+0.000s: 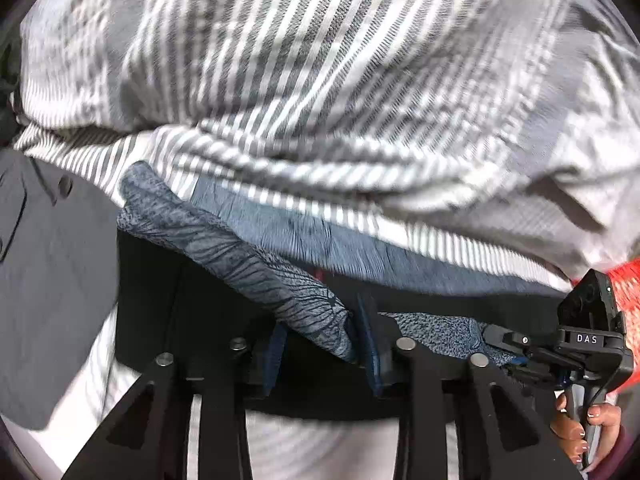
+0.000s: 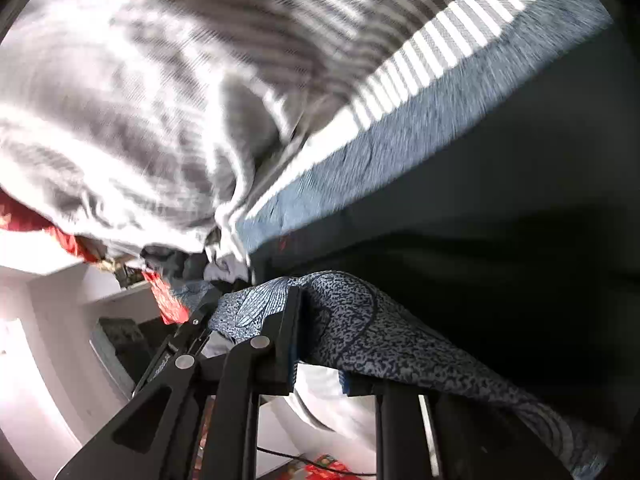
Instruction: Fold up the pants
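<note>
The pants [image 1: 248, 256] are blue-grey patterned fabric, held up off the bed. My left gripper [image 1: 320, 344] has a band of them running between its fingers; the jaws stand partly apart around the cloth. My right gripper [image 2: 308, 332] is shut on another part of the pants [image 2: 360, 328], which drape down to the lower right. The right gripper also shows in the left wrist view [image 1: 520, 344] at far right, held by a hand [image 1: 588, 428], with pants fabric at its tip. The left gripper shows in the right wrist view [image 2: 192, 320] at left.
A grey-and-white striped bedspread [image 1: 320, 80] fills the upper part of both views. A blue mattress edge [image 2: 380, 152] runs under it, above a dark bed base [image 2: 500, 240]. A dark grey garment [image 1: 40, 260] lies left. Red cloth [image 2: 168, 300] and white furniture [image 2: 60, 360] are lower left.
</note>
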`<state>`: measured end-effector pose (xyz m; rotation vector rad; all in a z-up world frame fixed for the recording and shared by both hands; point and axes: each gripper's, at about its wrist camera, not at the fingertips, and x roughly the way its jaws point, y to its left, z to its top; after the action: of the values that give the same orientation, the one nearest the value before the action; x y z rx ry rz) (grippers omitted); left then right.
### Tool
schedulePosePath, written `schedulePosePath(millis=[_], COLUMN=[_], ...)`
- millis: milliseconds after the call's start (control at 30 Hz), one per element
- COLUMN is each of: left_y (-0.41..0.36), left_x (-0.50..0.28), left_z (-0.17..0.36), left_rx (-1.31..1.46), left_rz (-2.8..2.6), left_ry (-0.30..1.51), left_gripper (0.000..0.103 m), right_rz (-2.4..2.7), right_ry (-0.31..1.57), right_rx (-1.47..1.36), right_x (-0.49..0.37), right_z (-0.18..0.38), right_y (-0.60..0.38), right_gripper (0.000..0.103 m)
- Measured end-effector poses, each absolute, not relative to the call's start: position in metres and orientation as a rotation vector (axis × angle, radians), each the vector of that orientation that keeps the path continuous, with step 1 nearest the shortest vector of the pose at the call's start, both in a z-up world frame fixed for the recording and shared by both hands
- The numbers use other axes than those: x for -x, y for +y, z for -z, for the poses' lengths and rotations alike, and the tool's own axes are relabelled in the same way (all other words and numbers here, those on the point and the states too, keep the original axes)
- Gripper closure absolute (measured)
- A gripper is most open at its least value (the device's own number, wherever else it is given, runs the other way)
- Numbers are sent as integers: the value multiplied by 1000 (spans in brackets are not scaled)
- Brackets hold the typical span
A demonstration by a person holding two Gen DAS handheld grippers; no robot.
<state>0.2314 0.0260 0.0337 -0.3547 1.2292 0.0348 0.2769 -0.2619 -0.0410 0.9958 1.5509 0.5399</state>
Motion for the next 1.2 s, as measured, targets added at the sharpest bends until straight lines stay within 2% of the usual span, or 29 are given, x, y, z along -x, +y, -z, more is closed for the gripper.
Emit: schedulePosePath(millis=[33,67,167,233,267,300,333,367,400,567,633,733,767,800,833,967,1000,1067,1200], left_y=[24,22,22,24,25,25,24,20,14,-24,-32,-36,-36,-36,-35,-35,-37,-43,-70], left_x=[-240,-248,-262,-262,-261,-259,-256,-252,-248,-238,-239,-240,-241,-241,-242,-236,-232,-222,-199], left_z=[-30,-26,-13,-11,-13,-16,-19,-23,-26,-7,10,38,42,44,43,32,25,11,-17], left_rx=[321,292,283,275,268,256,238,202,166,26,21,11,15,10,9,-9,-17,-14,-42], left_rz=[-80,-120,-168,-217,-228,-235,-238,-238,-235,-172,-176,-234,-245,-260,-265,-263,-259,-235,-139], left_ry=[1229,1220,1245,1253,1252,1250,1252,1257,1264,1342,1365,1400,1393,1386,1389,1401,1402,1394,1350], left_gripper=[40,36,36,36,36,36,36,36,36,36,36,35,32,26,26,26,26,26,26], right_rz=[-533,-525,-491,-474,-475,-494,-512,-543,-560,-656,-686,-624,-576,-543,-531,-488,-478,-458,-402], right_ry=[1561,1575,1627,1655,1662,1650,1633,1596,1565,1425,1458,1554,1571,1565,1555,1480,1451,1412,1394], right_rx=[-997,-987,-939,-910,-901,-897,-884,-830,-776,-566,-506,-382,-335,-326,-356,-473,-469,-487,-549], right_x=[-286,-295,-318,-327,-331,-334,-335,-336,-336,-311,-297,-285,-286,-289,-293,-293,-290,-269,-220], right_z=[48,57,81,86,85,79,72,54,40,-26,-22,16,30,41,43,20,9,-8,-29], right_y=[-262,-262,-256,-253,-251,-250,-250,-248,-247,-246,-243,-238,-240,-246,-254,-281,-289,-312,-342], right_gripper=[85,85,83,76,66,50,41,28,24,24,24,24,28,40,43,43,38,33,33])
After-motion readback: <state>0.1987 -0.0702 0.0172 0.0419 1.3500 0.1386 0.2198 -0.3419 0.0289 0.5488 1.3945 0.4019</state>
